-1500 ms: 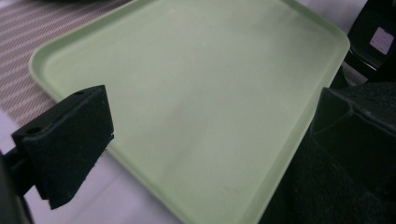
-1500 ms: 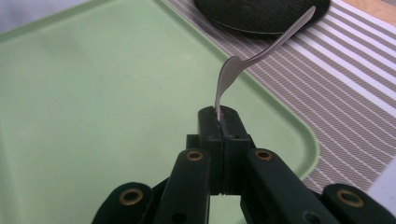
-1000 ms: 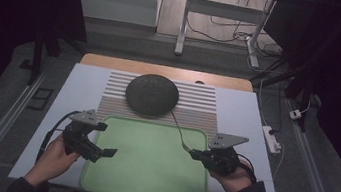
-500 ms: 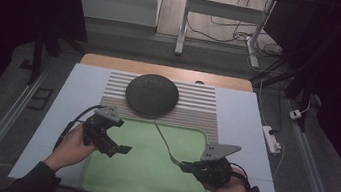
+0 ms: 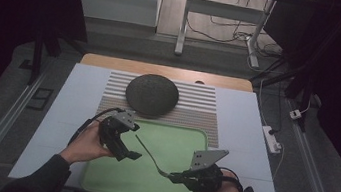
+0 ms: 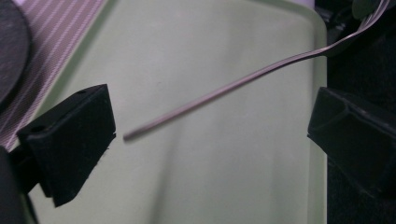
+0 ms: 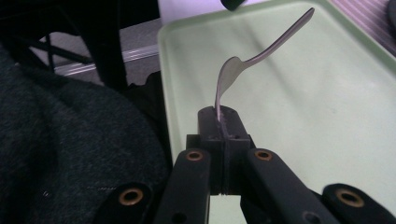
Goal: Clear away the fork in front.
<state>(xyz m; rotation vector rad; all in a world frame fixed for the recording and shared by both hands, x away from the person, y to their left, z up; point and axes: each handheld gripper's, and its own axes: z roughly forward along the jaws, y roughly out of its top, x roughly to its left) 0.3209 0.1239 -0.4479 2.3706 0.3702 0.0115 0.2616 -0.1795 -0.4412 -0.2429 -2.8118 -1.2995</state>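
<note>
Spoon (image 5: 150,155): a metal spoon, held in the air above the near half of the green tray, its bowl end at the right gripper and its thin handle slanting up and away toward the tray's middle. The handle end points at the left gripper, free of any contact.

Right gripper (image 7: 223,116): jaws fully closed on the rim of the spoon's bowl, edge-on. It grips the bowl end, so the whole handle is left bare, which looks like an offer for the other gripper to take.

Left gripper (image 5: 127,146): jaws wide apart and holding nothing. In the left gripper view the handle tip (image 6: 128,136) hangs between the two jaws but touches neither. The wide opening gives room to line up on so thin a handle before closing.

Step in hand: most likely a hand-over of the spoon from right to left, not yet made.

Tray (image 5: 192,139): light green, bare, at the near edge of the table; a slip here would drop the spoon onto it rather than off the table.

Striped mat (image 5: 201,113): behind the tray, toward the far edge.

Dark plate (image 5: 152,94): round, on the mat, well apart from both grippers.
</note>
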